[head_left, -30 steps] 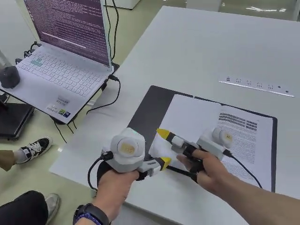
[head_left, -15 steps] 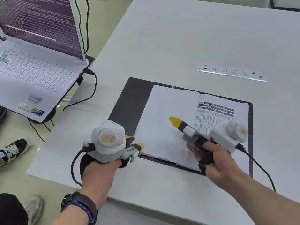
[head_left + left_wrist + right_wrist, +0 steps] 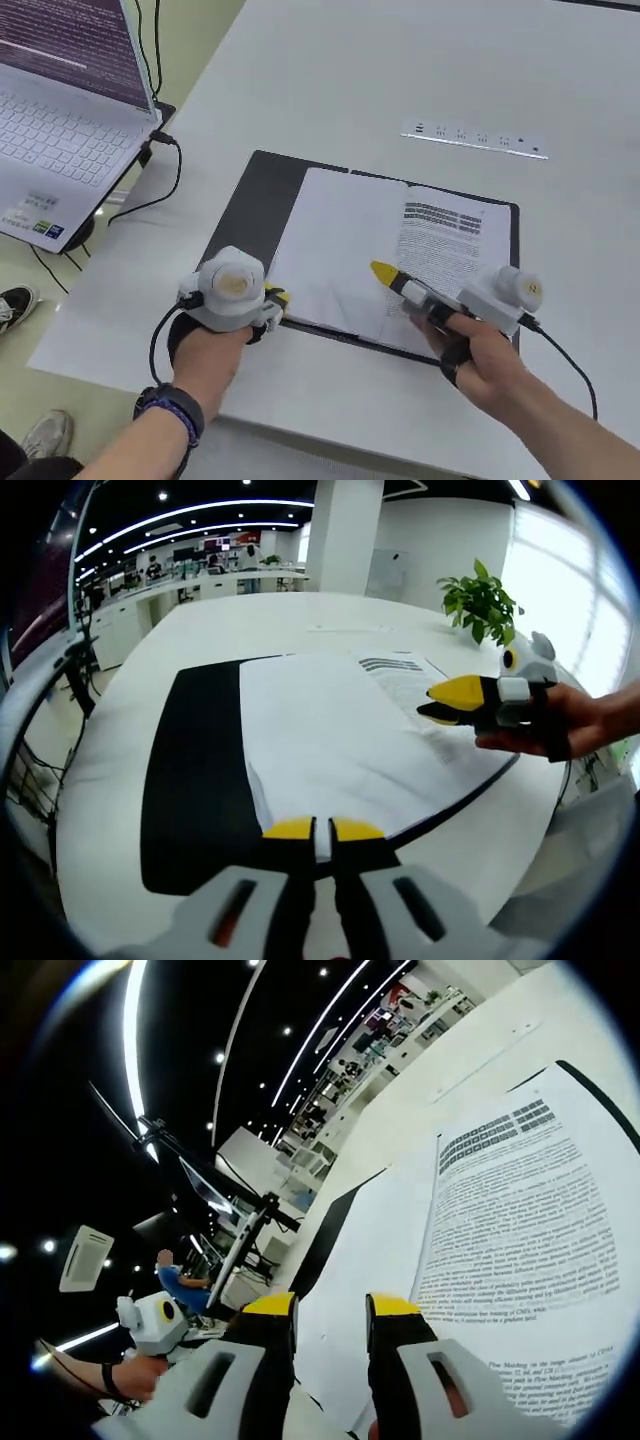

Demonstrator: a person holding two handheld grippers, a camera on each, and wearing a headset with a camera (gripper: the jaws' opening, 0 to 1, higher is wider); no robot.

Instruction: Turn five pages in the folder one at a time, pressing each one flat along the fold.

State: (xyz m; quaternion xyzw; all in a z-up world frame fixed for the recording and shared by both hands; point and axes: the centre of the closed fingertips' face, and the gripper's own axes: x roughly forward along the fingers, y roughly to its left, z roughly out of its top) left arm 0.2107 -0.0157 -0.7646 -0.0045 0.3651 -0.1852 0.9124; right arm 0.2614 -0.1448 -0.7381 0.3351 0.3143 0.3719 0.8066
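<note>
My left tool is narrow, pinching the blank white page at the edge of the black folder. My right tool hangs parted and empty over the printed page.

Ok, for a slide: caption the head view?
Left gripper at the near edge of the blank page, right gripper near the fold of an open folder on a table.

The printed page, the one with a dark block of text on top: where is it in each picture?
Head view: printed page just right of centre.
Left gripper view: printed page above centre, towards the right.
Right gripper view: printed page across the right half.
Shared landmark: the blank page lying beside it along the fold.
</note>
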